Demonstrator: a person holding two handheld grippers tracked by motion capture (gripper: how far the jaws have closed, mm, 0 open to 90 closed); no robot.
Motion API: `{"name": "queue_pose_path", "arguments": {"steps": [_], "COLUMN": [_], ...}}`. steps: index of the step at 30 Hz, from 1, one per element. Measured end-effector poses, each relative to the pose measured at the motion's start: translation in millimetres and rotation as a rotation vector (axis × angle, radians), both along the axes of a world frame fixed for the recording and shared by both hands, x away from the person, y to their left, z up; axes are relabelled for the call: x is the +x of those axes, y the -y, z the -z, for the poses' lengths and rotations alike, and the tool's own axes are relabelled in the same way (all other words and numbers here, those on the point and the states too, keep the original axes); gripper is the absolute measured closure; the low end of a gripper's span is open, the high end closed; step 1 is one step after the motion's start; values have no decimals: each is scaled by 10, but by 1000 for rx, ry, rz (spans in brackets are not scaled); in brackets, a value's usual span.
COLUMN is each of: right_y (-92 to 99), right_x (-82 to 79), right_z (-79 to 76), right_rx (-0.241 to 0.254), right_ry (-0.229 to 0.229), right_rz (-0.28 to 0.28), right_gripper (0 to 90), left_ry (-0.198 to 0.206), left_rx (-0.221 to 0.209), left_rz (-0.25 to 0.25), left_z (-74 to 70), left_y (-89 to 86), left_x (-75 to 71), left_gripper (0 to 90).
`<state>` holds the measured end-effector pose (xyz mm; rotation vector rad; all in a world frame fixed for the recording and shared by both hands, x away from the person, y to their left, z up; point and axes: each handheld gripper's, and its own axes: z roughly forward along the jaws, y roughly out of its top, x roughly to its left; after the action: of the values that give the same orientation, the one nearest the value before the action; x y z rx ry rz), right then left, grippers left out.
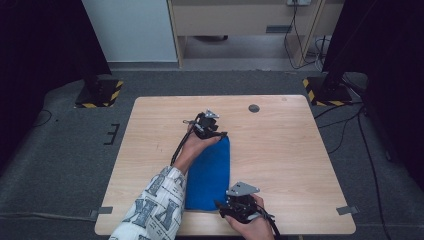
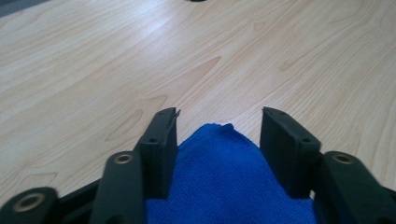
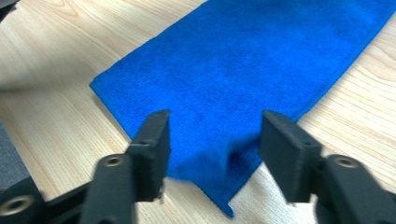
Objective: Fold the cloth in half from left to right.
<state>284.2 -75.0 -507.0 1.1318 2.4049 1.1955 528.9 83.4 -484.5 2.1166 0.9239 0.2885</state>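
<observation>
1. Blue cloth (image 1: 210,172) lay folded into a long narrow strip near the middle of the wooden table (image 1: 290,150), running from its far end at the left gripper (image 1: 212,131) to its near end at the right gripper (image 1: 235,206), close to the table's near edge.

2. Left gripper's jaws stood apart with a far corner of the cloth (image 2: 219,158) lying between them; the pads did not press on it, so that corner was released and rested on the wood.

3. Right gripper's (image 3: 212,154) jaws were likewise parted. A near corner of the cloth (image 3: 243,60) sat between them, slightly blurred and a little raised, but neither pad touched it, so nothing was gripped on that side either.

4. Handling, as a judgement: the cloth looked like a light microfibre towel, soft and limp, with no stiffness of its own. It would likely sag and drape from whatever point it was lifted by, and the layers could slide apart or unfold if only the top one were caught.

5. Its napped surface probably gave the pads good friction, so slipping seemed a small risk, and nothing about it looked fragile.

6. Best hold, in my view: pinch at the corners or along the short ends, taking all the layers together, low against the table, with both grippers on matching corners so the strip stayed square.
</observation>
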Motion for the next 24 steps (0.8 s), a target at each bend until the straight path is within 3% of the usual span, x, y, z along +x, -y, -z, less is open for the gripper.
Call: {"name": "queue_pose_path", "arguments": {"steps": [4,9,12,19,24], "right_y": [23,72,98,94,27], "right_x": [19,87,169,436,611], "right_z": [-9,-66,-90,-101,-151], "right_rx": [1,20,21,2,-15], "right_ry": [-1,2,4,18,46], "right_rz": [12,27,40,68,67], "right_gripper": [293,214,192,176,163], "left_ry": [21,33,30,26,33], "left_rx": [-4,-15,14,29,-3], "left_rz": [8,-5,-9,6,-6], "left_z": [-72,-188,-226,-231,-238], "left_y": [-71,-232,-345,-647,-859], "left_x": [-65,-177,-285,-502,-609], "left_gripper": [351,232,167,91,83]}}
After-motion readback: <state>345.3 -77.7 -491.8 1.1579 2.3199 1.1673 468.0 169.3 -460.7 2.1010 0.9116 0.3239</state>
